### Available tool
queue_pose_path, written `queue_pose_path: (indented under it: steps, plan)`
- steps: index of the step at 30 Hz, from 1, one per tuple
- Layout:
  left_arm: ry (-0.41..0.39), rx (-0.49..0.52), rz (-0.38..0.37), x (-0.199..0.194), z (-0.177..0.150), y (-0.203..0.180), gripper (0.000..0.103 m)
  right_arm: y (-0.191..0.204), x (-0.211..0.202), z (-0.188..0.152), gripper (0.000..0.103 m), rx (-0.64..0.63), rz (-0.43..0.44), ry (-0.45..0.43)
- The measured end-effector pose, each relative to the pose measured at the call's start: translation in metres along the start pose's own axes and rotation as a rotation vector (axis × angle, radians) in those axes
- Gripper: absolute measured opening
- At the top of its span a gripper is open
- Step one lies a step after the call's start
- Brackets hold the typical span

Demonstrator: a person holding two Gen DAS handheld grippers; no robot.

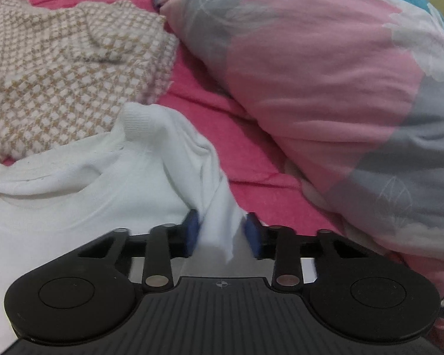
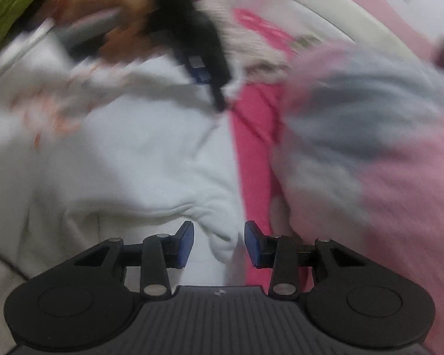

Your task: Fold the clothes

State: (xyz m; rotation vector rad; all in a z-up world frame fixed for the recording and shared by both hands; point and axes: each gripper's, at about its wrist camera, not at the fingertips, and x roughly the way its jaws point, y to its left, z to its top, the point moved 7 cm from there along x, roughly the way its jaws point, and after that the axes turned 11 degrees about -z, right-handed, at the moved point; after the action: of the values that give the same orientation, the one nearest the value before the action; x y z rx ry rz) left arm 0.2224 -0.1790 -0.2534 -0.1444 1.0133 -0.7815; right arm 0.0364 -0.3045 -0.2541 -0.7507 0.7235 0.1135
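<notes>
Already threaded: white garment (image 1: 83,195) caught in both grippers, spread toward eleven o'clock.

Between the left gripper (image 1: 222,233) jaws, a twisted sleeve or edge, long axis climbing from six toward eleven o'clock to the ribbed cuff (image 1: 139,118); pads narrow, fabric touching the left one, right one apparently just clear. Between the right gripper (image 2: 219,244) jaws, a bunched fold at twelve o'clock, pads half apart, not clearly pressing. Beside both at three o'clock, pink sheet (image 1: 222,130) and quilt (image 1: 325,68); checked garment (image 1: 59,68) beyond at ten. Neither arm plainly nearer.
</notes>
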Motion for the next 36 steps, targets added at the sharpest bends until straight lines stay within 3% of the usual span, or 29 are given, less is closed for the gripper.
queue_pose_path:
  steps: [4,6,9,14,15,16,17,18,21,25,34,36]
  plan:
    - [0.005,-0.054,-0.025,-0.004,-0.005,0.006,0.02,0.03,0.009,0.004,0.039,-0.196,-0.065,-0.07]
    - [0.013,-0.09,-0.047,-0.009,-0.007,0.01,0.026,0.039,0.014,0.008,0.039,-0.246,-0.086,-0.1]
    - [0.051,-0.14,-0.089,-0.016,-0.01,0.017,0.043,0.042,0.021,0.016,0.039,-0.26,-0.097,-0.134]
    - [0.047,-0.165,-0.136,-0.024,-0.022,0.025,0.042,0.041,0.025,0.02,0.038,-0.228,-0.095,-0.181]
    - [0.038,-0.168,-0.144,-0.023,-0.024,0.026,0.038,0.039,0.025,0.021,0.028,-0.216,-0.102,-0.19]
    - [0.03,-0.172,-0.154,-0.023,-0.025,0.027,0.027,0.037,0.024,0.022,0.014,-0.209,-0.118,-0.198]
    - [0.023,-0.181,-0.169,-0.021,-0.024,0.027,0.021,0.034,0.024,0.023,0.009,-0.202,-0.135,-0.206]
    - [0.016,-0.19,-0.184,-0.019,-0.023,0.026,0.012,0.03,0.022,0.024,0.008,-0.198,-0.169,-0.216]
    - [-0.061,-0.245,-0.246,-0.017,-0.013,0.024,0.008,0.009,0.013,0.029,0.007,-0.196,-0.317,-0.241]
    - [-0.182,-0.279,-0.331,-0.008,0.004,0.015,0.007,-0.011,0.024,0.024,0.006,-0.21,-0.424,-0.173]
    - [-0.223,-0.182,-0.25,0.044,0.019,-0.001,0.008,0.005,0.058,0.008,0.007,-0.368,-0.498,-0.038]
    - [-0.227,-0.173,-0.243,0.054,0.022,-0.004,0.01,0.009,0.075,-0.002,0.019,-0.426,-0.482,0.051]
